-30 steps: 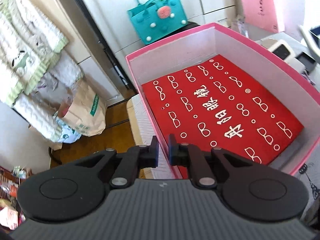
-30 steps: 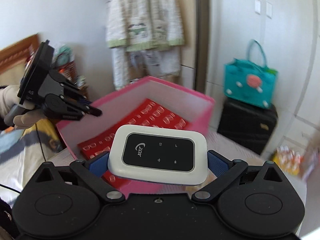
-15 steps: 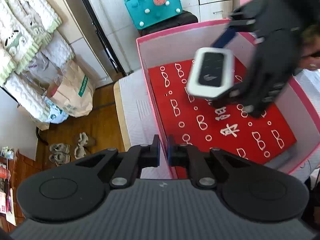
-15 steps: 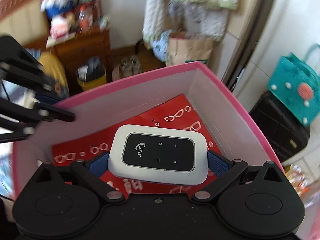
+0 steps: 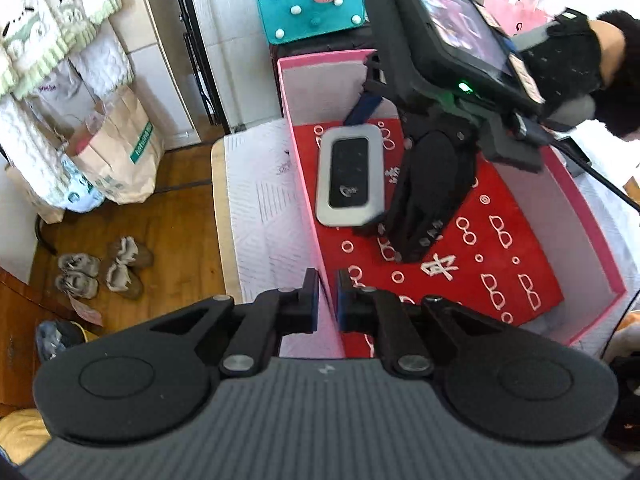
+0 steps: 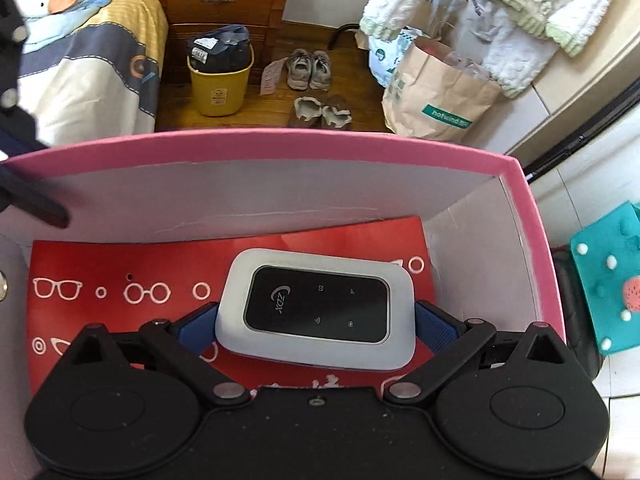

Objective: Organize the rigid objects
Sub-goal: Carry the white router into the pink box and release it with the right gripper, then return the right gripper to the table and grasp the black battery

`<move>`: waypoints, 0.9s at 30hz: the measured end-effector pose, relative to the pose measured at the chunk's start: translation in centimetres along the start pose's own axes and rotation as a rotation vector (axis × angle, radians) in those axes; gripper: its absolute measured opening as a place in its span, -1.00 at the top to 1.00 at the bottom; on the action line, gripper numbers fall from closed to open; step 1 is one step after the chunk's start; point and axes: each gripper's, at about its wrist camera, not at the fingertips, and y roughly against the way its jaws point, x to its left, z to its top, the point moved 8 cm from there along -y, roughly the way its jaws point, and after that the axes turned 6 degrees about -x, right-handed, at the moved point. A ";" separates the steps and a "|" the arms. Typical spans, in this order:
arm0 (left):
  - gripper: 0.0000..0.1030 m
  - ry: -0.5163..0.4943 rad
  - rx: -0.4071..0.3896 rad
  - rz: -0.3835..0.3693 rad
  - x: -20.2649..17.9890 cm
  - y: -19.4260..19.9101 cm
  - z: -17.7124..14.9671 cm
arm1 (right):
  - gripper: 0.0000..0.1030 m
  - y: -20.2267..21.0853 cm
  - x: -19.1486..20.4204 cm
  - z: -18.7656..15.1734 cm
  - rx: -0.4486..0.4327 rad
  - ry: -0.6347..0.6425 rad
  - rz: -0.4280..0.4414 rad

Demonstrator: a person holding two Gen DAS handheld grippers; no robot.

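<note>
One pink box sits on a white-covered bed, and its floor is lined with one red sheet printed with white spectacles. One white pocket router with a black face is the only loose object inside. Two claws are in view. The right claw reaches down into the box from above, its blue-padded fingers pressed to the two short ends of the router, grasping it; the device lies face up and roughly level, low over the red sheet near the corner by the box's left wall, though whether it touches the sheet cannot be told. In the left wrist view the right hand, in a black glove, grips that claw's handle at the upper right, and the tool slants downward into the box. The left claw is at the box's near left rim, its fingers straddling the thin pink wall, clenched to a narrow gap that the wall fills. On the wooden floor stand two pairs of shoes, one yellow bin and one brown paper bag; one teal bag stands beyond the box.
</note>
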 end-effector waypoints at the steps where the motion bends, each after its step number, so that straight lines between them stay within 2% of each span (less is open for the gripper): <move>1: 0.85 0.004 0.001 0.001 -0.1 0.2 -0.1 | -0.98 -0.1 -0.2 0.1 -0.005 0.018 -0.012; 4: 0.83 0.002 0.003 -0.007 -0.7 0.5 -0.5 | -0.98 -0.1 -0.5 0.2 -0.014 0.068 -0.024; 9: 0.81 -0.006 0.014 -0.018 -1.0 0.6 -0.5 | -0.98 1.8 -0.9 0.5 -0.075 0.041 -0.051; 13: 0.81 -0.021 0.021 -0.010 -0.8 0.3 -0.4 | -0.98 5.8 -1.1 -0.3 -0.170 -0.062 -0.078; 15: 0.81 -0.033 0.018 -0.001 -1.0 0.2 -0.3 | -0.98 8.5 -1.0 -1.0 -0.249 -0.127 -0.090; 18: 0.81 -0.041 0.009 0.009 -1.2 0.1 -0.5 | -0.96 13.1 0.6 -3.3 -0.413 -0.136 -0.172; 20: 0.81 -0.038 0.013 0.012 -1.3 0.1 -0.5 | -0.96 15.1 1.7 -5.2 -0.457 -0.158 -0.215; 27: 0.81 -0.045 0.045 0.039 -1.6 -0.7 -0.4 | -0.95 19.8 3.9 -11.2 -0.479 -0.408 -0.299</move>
